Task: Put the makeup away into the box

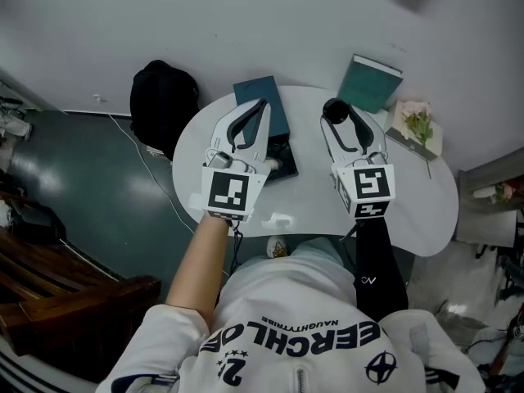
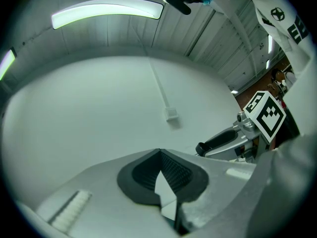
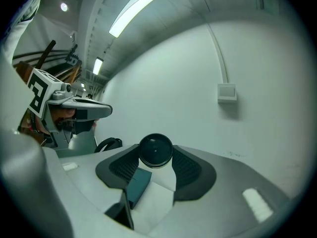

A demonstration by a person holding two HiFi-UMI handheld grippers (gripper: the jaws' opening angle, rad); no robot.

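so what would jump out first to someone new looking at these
First, the round black makeup case pinched in the right gripper, held above the white table. Beside it the left gripper, jaws together and empty, hangs over a dark teal box near the table's far edge. A teal book and pink flowers sit at the far right, by the wall.

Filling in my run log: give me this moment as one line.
left gripper: shut, empty, by box | right gripper: shut on compact, above table | compact: not yet boxed
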